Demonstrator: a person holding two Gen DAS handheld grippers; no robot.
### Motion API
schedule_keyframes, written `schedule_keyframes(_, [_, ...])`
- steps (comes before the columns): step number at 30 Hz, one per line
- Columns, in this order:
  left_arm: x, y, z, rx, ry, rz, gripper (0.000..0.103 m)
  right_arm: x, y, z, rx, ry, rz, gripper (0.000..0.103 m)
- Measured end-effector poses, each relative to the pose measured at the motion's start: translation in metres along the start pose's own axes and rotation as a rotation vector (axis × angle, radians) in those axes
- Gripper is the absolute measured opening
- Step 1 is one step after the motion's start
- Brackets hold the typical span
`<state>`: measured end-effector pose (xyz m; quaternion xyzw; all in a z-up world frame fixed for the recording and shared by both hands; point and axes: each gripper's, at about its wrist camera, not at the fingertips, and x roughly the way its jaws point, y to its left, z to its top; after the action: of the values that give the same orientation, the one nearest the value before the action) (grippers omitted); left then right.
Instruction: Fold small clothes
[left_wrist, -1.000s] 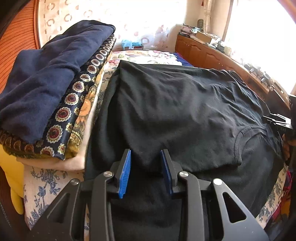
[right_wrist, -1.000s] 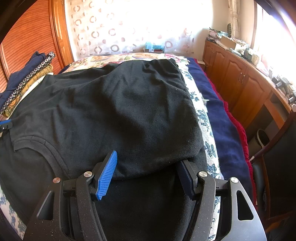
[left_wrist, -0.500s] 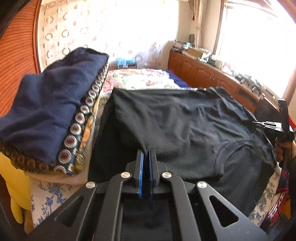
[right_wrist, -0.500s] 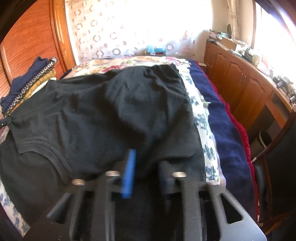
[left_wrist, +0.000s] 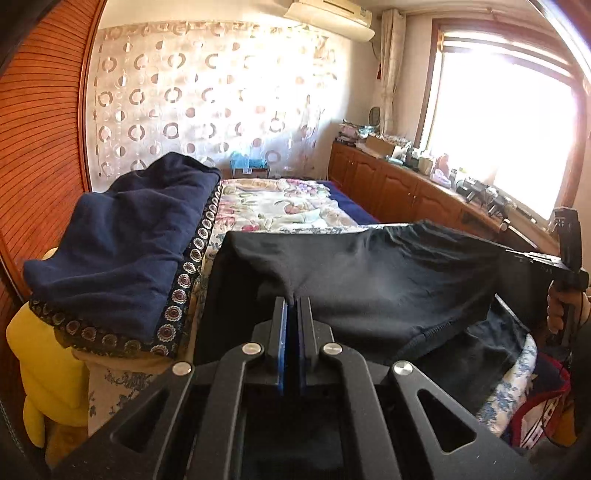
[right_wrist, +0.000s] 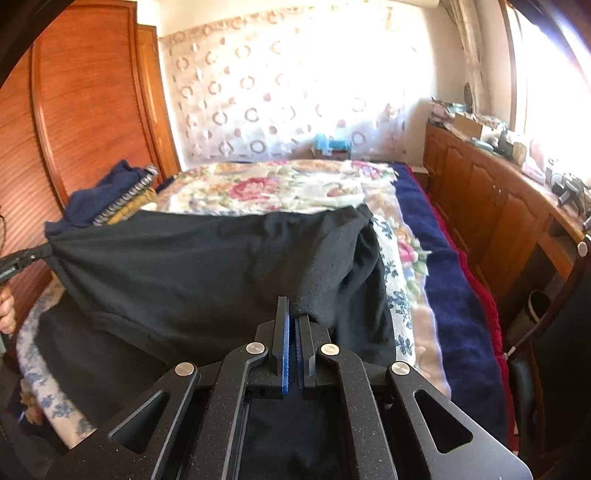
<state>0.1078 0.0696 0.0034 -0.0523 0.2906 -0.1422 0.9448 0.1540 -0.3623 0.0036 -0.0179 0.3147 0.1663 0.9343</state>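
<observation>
Left gripper (left_wrist: 293, 302) and right gripper (right_wrist: 293, 314) each pinch the black shirt (right_wrist: 207, 266), apparently raised above the bed (right_wrist: 280, 188).

The black T-shirt (left_wrist: 388, 269) is matt knitted cloth; the fingers (left_wrist: 280, 332) are matt black plastic with blue ribbed pads; the wardrobe (right_wrist: 92, 110) is glossy wood.

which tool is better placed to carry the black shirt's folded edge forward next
Neither alone: left tool and right tool are each shut on an end of the black shirt, its raised edge stretched between them. Likely both together.
</observation>
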Motion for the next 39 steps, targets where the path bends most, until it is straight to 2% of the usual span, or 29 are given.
schedule_keyframes(5, [-0.026,0.003,-0.007,-0.015,-0.009,-0.018,0.001,-0.037,0.002,-0.007,0.005,-0.023,0.042,0.000])
schedule_keyframes(10, [-0.040,0.012,-0.024,-0.033,0.017,0.006,0.002,-0.062,0.003,-0.024,0.003,-0.006,0.052,0.000])
schedule_keyframes(17, [-0.013,0.019,-0.061,-0.040,0.137,0.058,0.003,-0.035,0.009,-0.066,-0.009,0.110,0.019,0.000])
schedule_keyframes(20, [-0.007,0.018,-0.070,-0.038,0.167,0.078,0.007,-0.025,0.010,-0.078,-0.015,0.140,-0.007,0.000])
schedule_keyframes(24, [-0.008,0.019,-0.076,-0.041,0.169,0.122,0.011,-0.026,0.014,-0.078,-0.030,0.136,-0.036,0.003])
schedule_keyframes(28, [-0.012,0.024,-0.077,-0.055,0.158,0.131,0.012,-0.032,0.020,-0.072,-0.051,0.112,-0.050,0.006])
schedule_keyframes(31, [-0.015,0.028,-0.078,-0.058,0.158,0.142,0.012,-0.038,0.025,-0.067,-0.074,0.091,-0.064,0.019])
schedule_keyframes(35, [-0.016,0.032,-0.081,-0.066,0.161,0.149,0.012,-0.044,0.032,-0.060,-0.095,0.068,-0.081,0.052])
schedule_keyframes(39, [-0.016,0.034,-0.083,-0.070,0.169,0.159,0.012,-0.049,0.035,-0.056,-0.112,0.061,-0.096,0.058])
